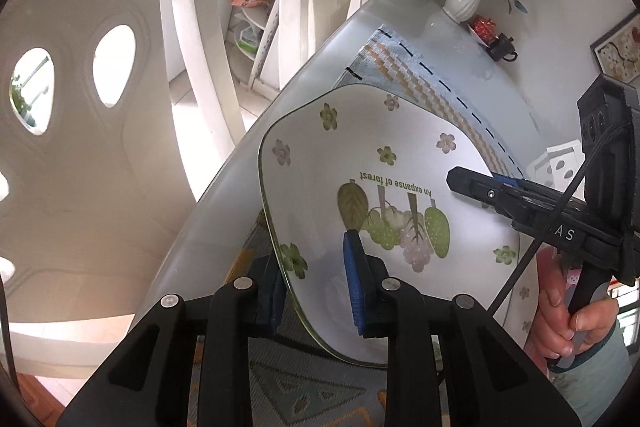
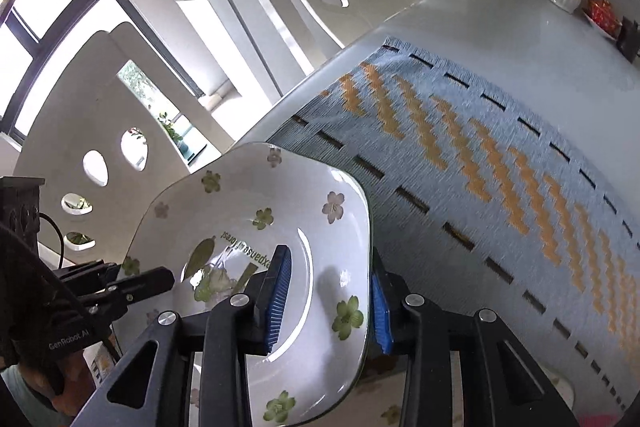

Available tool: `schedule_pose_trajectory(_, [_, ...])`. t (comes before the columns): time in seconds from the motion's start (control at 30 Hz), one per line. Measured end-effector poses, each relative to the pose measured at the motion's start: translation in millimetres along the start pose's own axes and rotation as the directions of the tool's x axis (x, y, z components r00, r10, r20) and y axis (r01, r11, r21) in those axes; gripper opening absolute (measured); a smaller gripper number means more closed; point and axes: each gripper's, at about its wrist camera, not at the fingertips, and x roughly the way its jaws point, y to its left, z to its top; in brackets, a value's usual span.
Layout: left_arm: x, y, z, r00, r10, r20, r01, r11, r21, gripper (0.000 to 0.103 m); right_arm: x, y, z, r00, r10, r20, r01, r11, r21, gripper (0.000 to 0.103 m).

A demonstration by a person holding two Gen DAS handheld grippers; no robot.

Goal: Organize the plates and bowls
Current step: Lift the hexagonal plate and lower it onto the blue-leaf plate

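Plate: we hold a white rounded-square ceramic plate with green flower prints (image 1: 384, 163) tilted above the table edge, face up, its printed text upside down to the left camera.
Left gripper (image 1: 316, 283): blue pads clamp the plate's near rim.
Right gripper (image 2: 328, 291): jaws pinch the opposite rim.
Room: a blue-and-orange woven placemat (image 2: 500, 163) lies just beyond; a white glossy table (image 2: 520, 39) continues past it.
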Motion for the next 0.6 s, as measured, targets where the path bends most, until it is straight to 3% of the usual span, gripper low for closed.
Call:
schedule_pose_trajectory(0.37, [-43.2,-20.6,-13.2,0.997,-0.022,0.068,0.014,0.993,0.115,0.022,-51.3,19.6,-26.0,0.997,-0.058,0.057,0.057,0.998,0.007,0.036])
schedule_pose_trajectory(0.6, [-74.9,-27.6,-27.5,0.993,-0.056,0.101,0.039,0.985,0.169,0.022,-85.6,33.5,-65.3,0.992,-0.087,0.087,0.082,0.994,0.066,0.036])
